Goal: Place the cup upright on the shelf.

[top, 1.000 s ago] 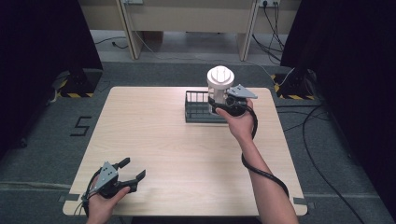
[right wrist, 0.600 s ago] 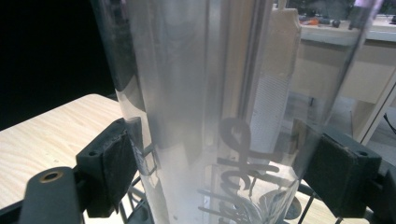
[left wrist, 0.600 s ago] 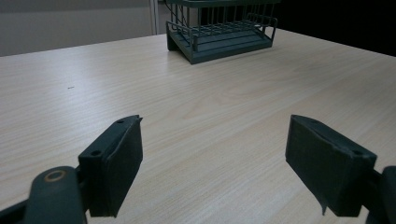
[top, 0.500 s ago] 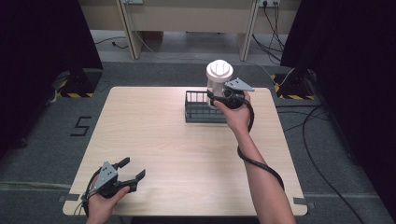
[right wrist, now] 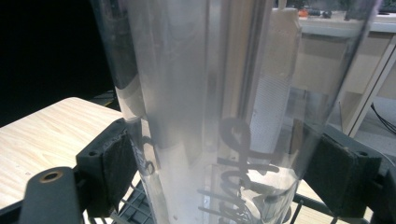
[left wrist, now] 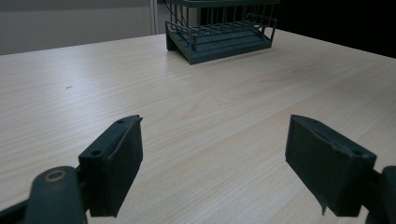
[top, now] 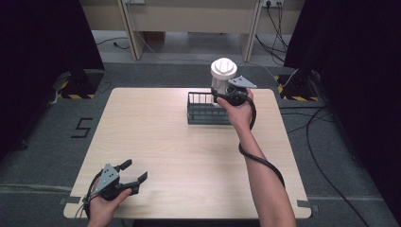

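My right gripper (top: 222, 96) is shut on a tall clear plastic cup with a white lid (top: 222, 74), held upright above the right end of a dark wire rack (top: 204, 109). In the right gripper view the cup (right wrist: 224, 107) stands between both jaws, with dark lettering low on its wall and the rack's wires (right wrist: 140, 207) just below. My left gripper (top: 133, 173) rests near the table's front left corner, open with nothing in it. In the left gripper view its jaws (left wrist: 212, 168) stand wide apart over bare wood, and the rack (left wrist: 219, 32) lies far ahead.
The light wooden table (top: 165, 151) stands on grey carpet. Beyond its far edge are desk legs and cables (top: 274, 19). Dark curtains (top: 354, 71) hang at both sides. A cable trails from the right gripper along the forearm (top: 260, 161).
My right gripper has lifted the cup a little higher and slightly farther back over the rack. The left gripper has stayed where it was.
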### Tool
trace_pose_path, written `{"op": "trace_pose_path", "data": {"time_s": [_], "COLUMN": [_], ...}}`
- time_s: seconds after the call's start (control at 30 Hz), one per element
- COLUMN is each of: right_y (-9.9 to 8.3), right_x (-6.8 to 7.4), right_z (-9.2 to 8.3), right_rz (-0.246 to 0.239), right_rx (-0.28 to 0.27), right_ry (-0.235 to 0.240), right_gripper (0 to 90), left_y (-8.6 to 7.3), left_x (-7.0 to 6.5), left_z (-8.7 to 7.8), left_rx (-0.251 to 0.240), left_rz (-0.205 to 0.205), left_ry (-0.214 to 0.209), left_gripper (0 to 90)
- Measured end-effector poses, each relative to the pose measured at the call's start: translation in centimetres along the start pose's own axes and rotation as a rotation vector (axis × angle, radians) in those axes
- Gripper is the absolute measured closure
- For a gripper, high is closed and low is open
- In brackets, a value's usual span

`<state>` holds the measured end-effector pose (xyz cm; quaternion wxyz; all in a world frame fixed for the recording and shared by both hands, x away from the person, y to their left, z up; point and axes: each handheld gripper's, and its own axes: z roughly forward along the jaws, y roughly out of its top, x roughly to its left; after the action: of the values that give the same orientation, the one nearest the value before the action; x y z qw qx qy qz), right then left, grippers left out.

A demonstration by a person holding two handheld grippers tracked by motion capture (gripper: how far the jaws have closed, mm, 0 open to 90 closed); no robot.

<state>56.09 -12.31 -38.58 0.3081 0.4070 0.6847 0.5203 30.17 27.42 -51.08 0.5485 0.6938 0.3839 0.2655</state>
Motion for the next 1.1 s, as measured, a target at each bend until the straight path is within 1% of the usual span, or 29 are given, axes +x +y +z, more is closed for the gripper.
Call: {"op": "trace_pose_path", "data": {"time_s": [0.3,0.5,0.57,1.1], "right_y": [-0.1,-0.2,-0.4,-1.7], "right_x": [-0.2,-0.2,-0.3,-0.3], "right_z": [1.2,1.8,2.0,3.5], "right_rz": [0.015,0.026,0.033,0.043], "right_rx": [0.014,0.018,0.019,0.059], "right_ry": [-0.018,-0.020,-0.023,-0.037], "right_gripper": [18.3,18.3,18.3,18.3], "left_y": [0.0,0.0,0.0,0.0], "left_x": [0.0,0.0,0.0,0.0], "left_z": [0.1,0.1,0.0,0.0], "left_rx": [-0.001,-0.002,-0.003,-0.003], "left_rz": [-0.002,-0.002,-0.002,-0.003], "left_ry": [-0.004,-0.006,-0.007,-0.010], "left_gripper": [18.7,18.8,18.9,19.1]}}
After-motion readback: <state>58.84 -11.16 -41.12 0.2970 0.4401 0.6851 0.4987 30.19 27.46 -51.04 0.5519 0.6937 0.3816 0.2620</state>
